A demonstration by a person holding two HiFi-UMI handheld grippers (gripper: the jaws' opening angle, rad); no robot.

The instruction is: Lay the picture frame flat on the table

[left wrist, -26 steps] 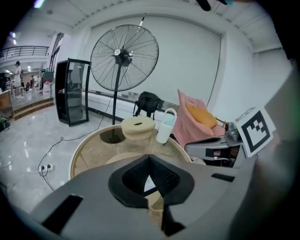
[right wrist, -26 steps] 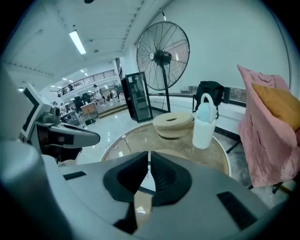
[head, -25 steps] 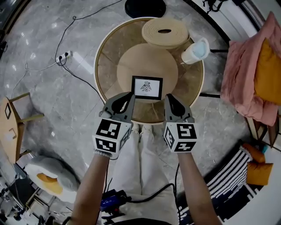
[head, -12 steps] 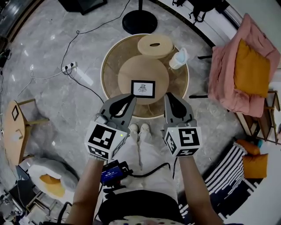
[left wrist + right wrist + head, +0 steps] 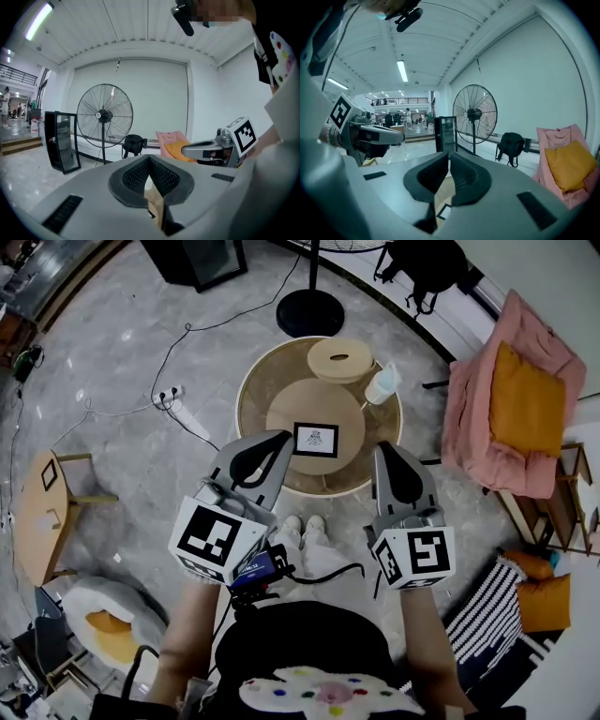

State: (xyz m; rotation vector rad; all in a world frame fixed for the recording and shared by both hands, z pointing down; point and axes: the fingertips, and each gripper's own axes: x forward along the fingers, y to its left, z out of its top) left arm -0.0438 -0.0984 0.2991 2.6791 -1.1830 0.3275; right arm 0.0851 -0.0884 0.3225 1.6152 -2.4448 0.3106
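**Task status**

The small rectangular black-edged picture frame (image 5: 316,439) is located on the round pale wooden mat (image 5: 291,409) at the centre of the round brown wooden table (image 5: 251,418). In the head view its printed face is turned upward and its outline is seen as an undistorted rectangle. It is therefore judged to lie flat; no stand or raised edge can be made out at this viewing distance.

**Gripper state**

The left gripper (image 5: 277,438) is closed: in the left gripper view its ribbed pads are pressed together and nothing is held between them (image 5: 150,161). The right gripper (image 5: 390,448) is likewise closed, or closed to a hairline slit, and is empty (image 5: 449,161). Both grippers are held well above the table and well apart from the frame, and both are pointed outward across the room rather than down at the table.

**Other items**

A flat beige ring-shaped object (image 5: 340,360) and a white cup (image 5: 382,385) are positioned at the far edge of the table, clear of the frame.

**Remaining work**

The laying step is judged complete. No contact with the frame is present, and no further handling appears to be required, apart from a check that the frame is seated evenly on the mat.
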